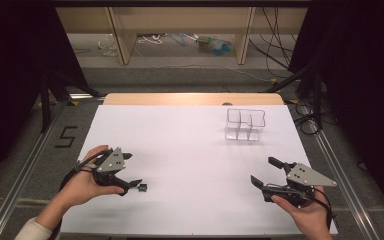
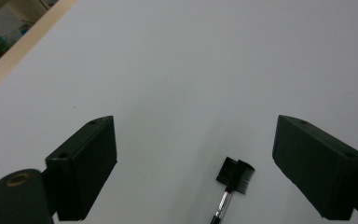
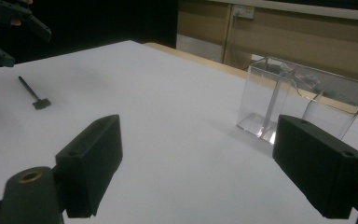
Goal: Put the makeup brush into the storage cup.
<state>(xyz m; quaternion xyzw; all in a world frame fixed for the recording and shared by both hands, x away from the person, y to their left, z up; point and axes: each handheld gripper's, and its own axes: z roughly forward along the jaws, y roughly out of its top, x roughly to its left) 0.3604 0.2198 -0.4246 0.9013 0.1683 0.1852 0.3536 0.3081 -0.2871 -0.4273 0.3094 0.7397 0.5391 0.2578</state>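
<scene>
High view: a clear divided box (image 1: 245, 124) stands well beyond the right claw (image 1: 266, 172), its compartments seemingly bare. The left claw (image 1: 133, 170) is spread, nothing pinched; a small black brush (image 2: 233, 179) lies between its jaws, handle cut off by the frame. The right claw is spread too.

A small black brush (image 2: 235, 175), its handle seemingly silver-banded, lies on the plain white table (image 1: 190, 150) near a clear organiser (image 1: 245, 124).

Clear divided organizer (image 1: 245, 124), white table (image 1: 190, 150)
</scene>
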